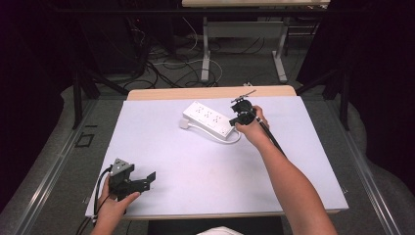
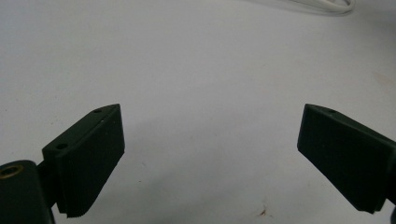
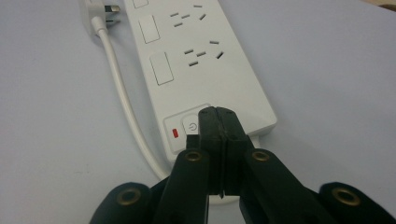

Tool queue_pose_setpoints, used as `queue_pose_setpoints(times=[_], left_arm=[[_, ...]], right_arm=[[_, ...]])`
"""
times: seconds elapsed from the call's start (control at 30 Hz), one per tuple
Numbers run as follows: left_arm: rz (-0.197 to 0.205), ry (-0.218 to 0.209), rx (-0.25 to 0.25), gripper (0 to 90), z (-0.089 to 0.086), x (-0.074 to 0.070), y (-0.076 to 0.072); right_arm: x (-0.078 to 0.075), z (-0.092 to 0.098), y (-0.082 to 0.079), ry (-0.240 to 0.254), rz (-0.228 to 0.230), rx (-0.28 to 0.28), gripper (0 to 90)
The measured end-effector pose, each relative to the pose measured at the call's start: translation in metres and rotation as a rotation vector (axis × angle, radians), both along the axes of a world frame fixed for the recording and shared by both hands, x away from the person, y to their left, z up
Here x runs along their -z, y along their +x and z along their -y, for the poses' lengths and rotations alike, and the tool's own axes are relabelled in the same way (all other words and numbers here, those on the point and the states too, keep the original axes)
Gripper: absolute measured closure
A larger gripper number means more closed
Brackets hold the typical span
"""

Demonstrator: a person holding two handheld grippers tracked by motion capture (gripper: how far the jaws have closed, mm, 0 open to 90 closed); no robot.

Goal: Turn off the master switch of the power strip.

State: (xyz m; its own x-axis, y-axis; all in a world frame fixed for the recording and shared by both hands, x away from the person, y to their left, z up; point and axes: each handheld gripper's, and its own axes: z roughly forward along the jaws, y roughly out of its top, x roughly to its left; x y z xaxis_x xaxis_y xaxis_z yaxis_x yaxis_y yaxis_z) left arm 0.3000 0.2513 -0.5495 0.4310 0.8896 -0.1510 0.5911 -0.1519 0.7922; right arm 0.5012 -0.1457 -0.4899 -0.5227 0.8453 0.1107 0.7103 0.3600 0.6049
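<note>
A white power strip [image 1: 209,119] lies on the white table top, right of centre toward the back. In the right gripper view the power strip [image 3: 196,65] shows several sockets, a round power button [image 3: 191,126] and a small red light [image 3: 175,133] at its near end. My right gripper [image 3: 219,113] is shut, jaws pressed together with nothing between them, tips over the near end just beside the button. In the high view the right gripper [image 1: 240,115] sits at the strip's right end. My left gripper [image 1: 147,180] rests open near the front left edge; its jaws [image 2: 210,154] stand wide over bare table.
The strip's white cable [image 3: 122,93] runs along its left side to a plug [image 3: 100,11] lying by the far end. The cable [image 2: 327,5] also crosses the top of the left gripper view. Beyond the table [image 1: 161,161] are another desk's legs and floor cables.
</note>
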Motion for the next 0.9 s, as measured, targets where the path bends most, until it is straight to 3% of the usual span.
queue_pose_setpoints(times=[0.4,0.53,0.67,0.7,0.73,0.77,0.9], left_arm=[[0.005,0.004,-0.002,7.4,-0.001,0.000,-0.001],[0.006,0.002,-0.003,7.4,-0.002,0.000,-0.001],[0.005,0.000,-0.005,7.5,-0.002,0.000,-0.001],[0.005,-0.001,-0.003,7.5,-0.002,0.000,-0.001],[0.005,-0.001,-0.003,7.5,-0.002,0.000,-0.001],[0.005,-0.002,-0.002,7.5,-0.002,0.000,-0.001],[0.004,0.001,-0.006,7.5,-0.002,0.000,-0.001]], right_arm=[[0.013,-0.019,0.002,-0.033,0.023,-0.053,90.0],[0.016,-0.024,0.003,-0.047,0.004,-0.047,90.0],[0.021,-0.026,0.005,-0.044,0.022,-0.051,90.0],[0.021,-0.026,0.005,-0.054,0.007,-0.054,90.0],[0.024,-0.027,0.006,-0.042,0.021,-0.051,90.0],[0.022,-0.028,0.006,-0.081,-0.016,-0.049,90.0],[0.029,-0.031,0.007,-0.071,0.017,-0.054,90.0]])
